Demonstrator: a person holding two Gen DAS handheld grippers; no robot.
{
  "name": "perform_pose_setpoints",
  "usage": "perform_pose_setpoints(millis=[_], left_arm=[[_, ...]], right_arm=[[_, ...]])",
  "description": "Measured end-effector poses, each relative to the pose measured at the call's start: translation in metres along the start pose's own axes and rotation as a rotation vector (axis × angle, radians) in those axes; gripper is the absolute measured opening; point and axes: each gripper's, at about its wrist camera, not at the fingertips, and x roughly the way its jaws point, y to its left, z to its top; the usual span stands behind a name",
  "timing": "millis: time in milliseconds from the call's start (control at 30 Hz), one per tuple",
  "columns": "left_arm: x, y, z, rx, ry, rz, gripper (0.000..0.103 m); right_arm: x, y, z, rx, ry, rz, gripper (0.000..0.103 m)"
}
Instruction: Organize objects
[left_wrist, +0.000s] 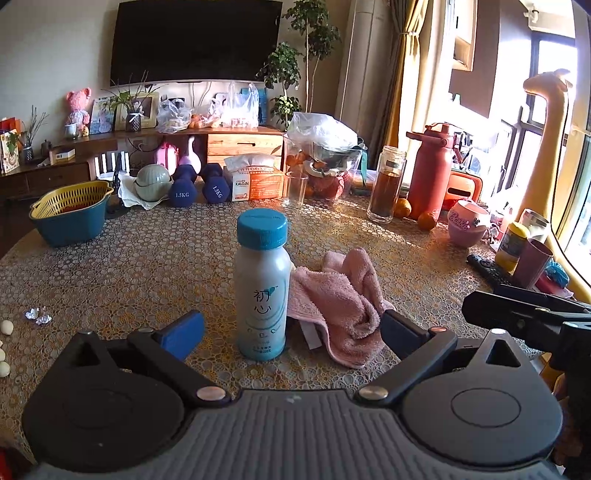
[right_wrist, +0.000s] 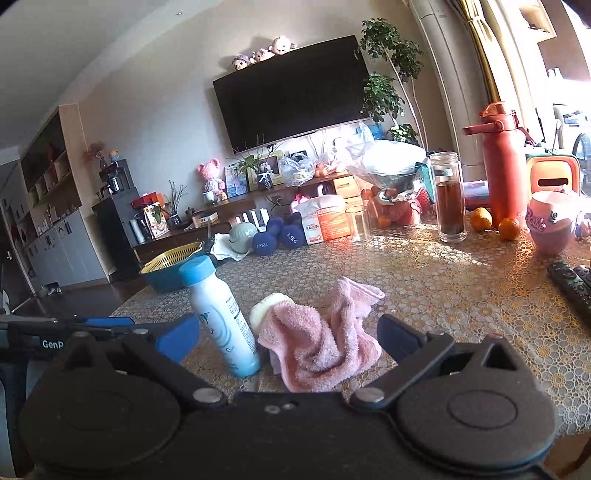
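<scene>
Both tools empty, lined up on the bottle and the towel.

Left wrist view: my left gripper (left_wrist: 291, 328) stands wide, holding nothing; one bottle (left_wrist: 262, 284) is upright on the table (left_wrist: 147, 266) between the fingers, untouched, with one pink towel (left_wrist: 340, 299) just beside it. I judge this the approach before a pick; next I must push forward and close squarely on the bottle. Behind: two dumbbells (left_wrist: 197, 186), one basket (left_wrist: 70, 212), two oranges (left_wrist: 413, 214).

Right wrist view: my right gripper (right_wrist: 288, 332) is wide and empty too, the towel (right_wrist: 317, 332) lying crumpled ahead of it and the bottle (right_wrist: 221, 317) toward its left finger.
</scene>
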Motion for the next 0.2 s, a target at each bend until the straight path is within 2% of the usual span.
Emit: perform_pose_setpoints(millis=[200], left_arm=[[0.0003, 0.0002, -0.0008, -0.003, -0.002, 0.014, 0.102]], right_arm=[[-0.008, -0.0014, -0.0034, 0.036, -0.046, -0.047, 0.102]])
